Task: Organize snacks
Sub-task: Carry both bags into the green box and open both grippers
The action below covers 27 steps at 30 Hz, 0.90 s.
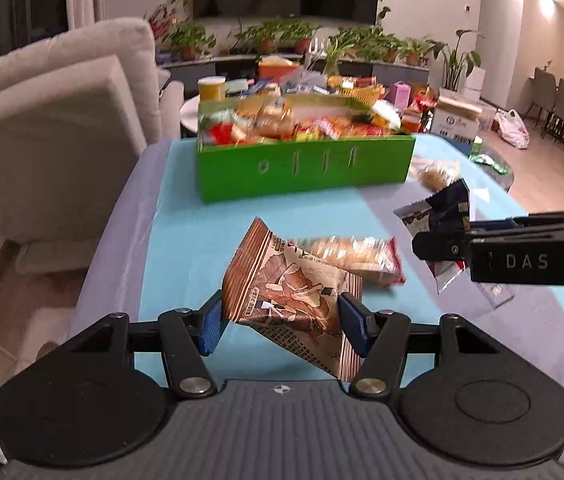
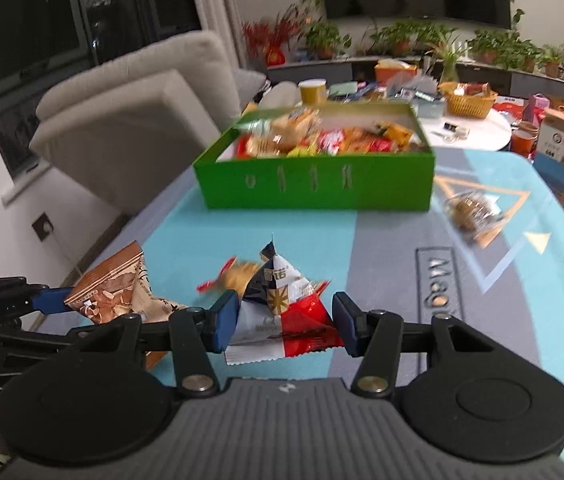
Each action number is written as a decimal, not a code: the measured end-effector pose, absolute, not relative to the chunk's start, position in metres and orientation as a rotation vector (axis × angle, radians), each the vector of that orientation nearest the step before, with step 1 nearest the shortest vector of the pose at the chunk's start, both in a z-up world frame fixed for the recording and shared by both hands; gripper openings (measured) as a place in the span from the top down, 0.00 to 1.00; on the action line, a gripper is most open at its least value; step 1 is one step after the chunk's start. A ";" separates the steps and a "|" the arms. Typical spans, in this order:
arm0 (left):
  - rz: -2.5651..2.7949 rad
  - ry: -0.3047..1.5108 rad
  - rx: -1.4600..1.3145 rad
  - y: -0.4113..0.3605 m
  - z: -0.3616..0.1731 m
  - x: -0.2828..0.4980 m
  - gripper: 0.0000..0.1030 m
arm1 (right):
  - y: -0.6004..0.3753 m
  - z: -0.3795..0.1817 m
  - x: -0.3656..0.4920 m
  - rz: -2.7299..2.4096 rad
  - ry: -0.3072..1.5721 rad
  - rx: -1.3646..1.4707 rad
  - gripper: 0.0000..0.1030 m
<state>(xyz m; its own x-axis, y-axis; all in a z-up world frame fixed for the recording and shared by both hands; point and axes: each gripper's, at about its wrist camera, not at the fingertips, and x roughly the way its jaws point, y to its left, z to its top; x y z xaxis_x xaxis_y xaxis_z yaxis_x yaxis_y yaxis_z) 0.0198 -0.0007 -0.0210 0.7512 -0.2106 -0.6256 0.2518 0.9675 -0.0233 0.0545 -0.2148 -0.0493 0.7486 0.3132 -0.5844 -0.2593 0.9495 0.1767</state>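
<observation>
left tool (image 1: 279,318) grips a brown packet (image 1: 282,300), right tool (image 2: 286,322) a red-and-white packet (image 2: 282,316), above the blue desk (image 2: 382,240); green box (image 2: 314,184) far, sofa (image 1: 53,120) left.

Two close wrist views, facing forward and down, sharing the green box (image 1: 306,168).

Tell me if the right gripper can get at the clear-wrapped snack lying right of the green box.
Probably not yet. The right gripper is shut on a red, white and navy packet, so its jaws are full. The path itself looks free: bare mat lies between it and the clear-wrapped snack beside the green box.
</observation>
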 end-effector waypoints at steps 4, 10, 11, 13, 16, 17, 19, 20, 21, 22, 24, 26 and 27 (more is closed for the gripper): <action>-0.258 0.640 0.082 -0.011 -0.007 0.030 0.45 | -0.220 -0.042 0.062 0.295 0.642 0.095 0.43; -0.255 0.592 0.083 -0.022 0.014 0.052 0.45 | -0.227 -0.019 0.080 0.288 0.606 0.120 0.43; -0.254 0.587 0.076 -0.023 0.018 0.057 0.45 | -0.228 -0.015 0.085 0.284 0.596 0.123 0.43; -0.255 0.572 0.065 -0.025 0.026 0.065 0.45 | -0.233 -0.008 0.092 0.272 0.583 0.136 0.43; -0.269 0.541 0.059 -0.032 0.040 0.079 0.45 | -0.240 0.002 0.107 0.253 0.571 0.161 0.43; -0.273 0.532 0.061 -0.033 0.044 0.086 0.45 | -0.243 0.005 0.113 0.245 0.566 0.164 0.43; -0.278 0.515 0.069 -0.038 0.049 0.093 0.45 | -0.246 0.010 0.121 0.231 0.552 0.164 0.43; -0.280 0.512 0.072 -0.040 0.049 0.097 0.45 | -0.249 0.012 0.124 0.223 0.545 0.167 0.43; -0.284 0.514 0.070 -0.042 0.049 0.101 0.45 | -0.251 0.015 0.126 0.219 0.536 0.172 0.43; -0.290 0.519 0.067 -0.044 0.049 0.104 0.45 | -0.252 0.017 0.129 0.222 0.529 0.178 0.43; -0.294 0.523 0.060 -0.048 0.050 0.113 0.45 | -0.255 0.022 0.136 0.226 0.519 0.186 0.43; -0.287 0.511 0.050 -0.050 0.054 0.123 0.45 | -0.257 0.028 0.145 0.221 0.507 0.181 0.43; -0.285 0.502 0.045 -0.050 0.057 0.127 0.45 | -0.257 0.031 0.149 0.220 0.502 0.178 0.43</action>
<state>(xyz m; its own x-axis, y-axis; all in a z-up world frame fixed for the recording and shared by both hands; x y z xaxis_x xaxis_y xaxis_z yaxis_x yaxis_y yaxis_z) 0.1267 -0.0503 0.0571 0.8380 -0.2584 -0.4806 0.2805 0.9595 -0.0268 0.1493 -0.2570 0.0309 0.8542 0.2511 -0.4552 -0.1641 0.9611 0.2221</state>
